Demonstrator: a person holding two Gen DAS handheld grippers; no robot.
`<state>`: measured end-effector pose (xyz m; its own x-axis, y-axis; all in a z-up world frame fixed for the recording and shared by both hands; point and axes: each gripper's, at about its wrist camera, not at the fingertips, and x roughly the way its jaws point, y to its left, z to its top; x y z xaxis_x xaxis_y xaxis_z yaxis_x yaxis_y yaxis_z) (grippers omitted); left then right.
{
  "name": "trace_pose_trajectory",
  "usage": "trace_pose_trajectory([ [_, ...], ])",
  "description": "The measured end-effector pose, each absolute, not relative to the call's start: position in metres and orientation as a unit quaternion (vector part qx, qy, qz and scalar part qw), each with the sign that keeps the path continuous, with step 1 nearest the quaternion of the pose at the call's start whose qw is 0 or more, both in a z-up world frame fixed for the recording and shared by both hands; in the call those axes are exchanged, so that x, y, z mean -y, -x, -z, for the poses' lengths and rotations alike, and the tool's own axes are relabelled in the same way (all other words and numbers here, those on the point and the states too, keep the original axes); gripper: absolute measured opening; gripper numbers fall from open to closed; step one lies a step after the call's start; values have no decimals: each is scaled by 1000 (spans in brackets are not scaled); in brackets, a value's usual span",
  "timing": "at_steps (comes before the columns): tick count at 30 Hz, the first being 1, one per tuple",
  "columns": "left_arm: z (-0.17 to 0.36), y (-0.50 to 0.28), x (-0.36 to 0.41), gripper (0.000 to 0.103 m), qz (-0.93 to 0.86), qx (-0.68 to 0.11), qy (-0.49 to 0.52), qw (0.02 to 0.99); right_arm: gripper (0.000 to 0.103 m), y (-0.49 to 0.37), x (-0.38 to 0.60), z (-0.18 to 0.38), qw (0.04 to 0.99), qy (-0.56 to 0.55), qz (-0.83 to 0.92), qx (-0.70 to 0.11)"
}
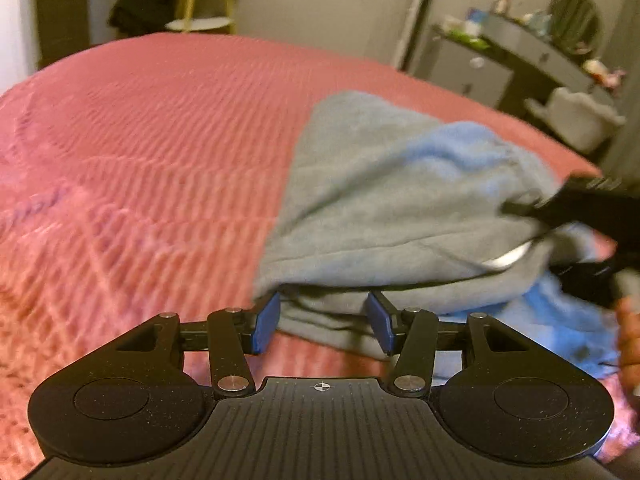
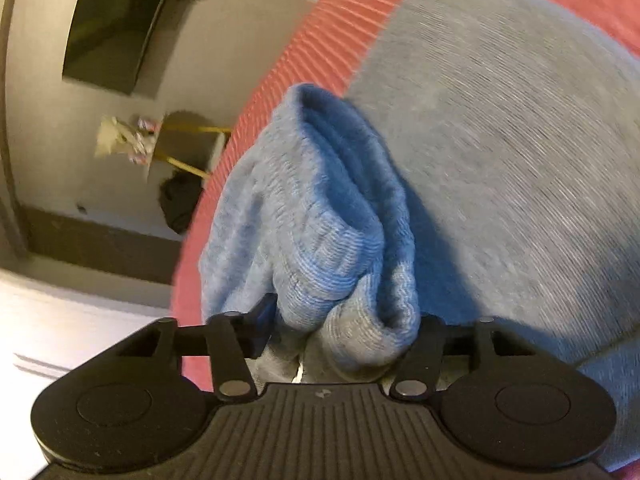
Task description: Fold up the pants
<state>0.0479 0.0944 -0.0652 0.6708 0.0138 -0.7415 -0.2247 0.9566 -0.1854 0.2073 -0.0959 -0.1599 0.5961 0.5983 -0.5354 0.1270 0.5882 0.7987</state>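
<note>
Grey-blue sweatpants (image 1: 384,200) lie bunched on the right part of a pink bed. My left gripper (image 1: 323,320) sits low at the near folded edge, its blue pads (image 1: 267,322) apart with grey cloth between them but not pinched. In the right wrist view my right gripper (image 2: 342,332) has the ribbed waistband (image 2: 320,240) bunched up and squeezed between its fingers; the right finger is hidden behind the cloth. The pants (image 2: 500,140) spread away behind it. The right gripper (image 1: 568,216) also shows as a black shape at the right of the left wrist view, over the cloth.
The pink ribbed bedspread (image 1: 160,152) stretches far to the left. A grey dresser (image 1: 500,56) with small items and a white seat (image 1: 580,116) stand beyond the bed's right edge. A yellow-legged side table (image 1: 204,0) is at the back. A hand (image 1: 629,344) is at the right edge.
</note>
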Motion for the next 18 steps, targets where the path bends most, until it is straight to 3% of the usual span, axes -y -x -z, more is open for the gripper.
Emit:
trace_pose_trajectory([
  [2, 65, -46, -96, 55, -62, -398, 139, 904, 35, -203, 82, 131, 815, -385, -153, -404],
  [10, 72, -61, -83, 47, -47, -417, 125, 899, 33, -172, 74, 48, 814, -431, -243, -305],
  [14, 71, -54, -100, 12, -66, -383, 186, 902, 33, -163, 82, 43, 812, -436, -243, -302],
  [18, 60, -33, -106, 4, -33, -320, 210, 923, 33, -159, 103, 45, 812, -448, -218, -304],
])
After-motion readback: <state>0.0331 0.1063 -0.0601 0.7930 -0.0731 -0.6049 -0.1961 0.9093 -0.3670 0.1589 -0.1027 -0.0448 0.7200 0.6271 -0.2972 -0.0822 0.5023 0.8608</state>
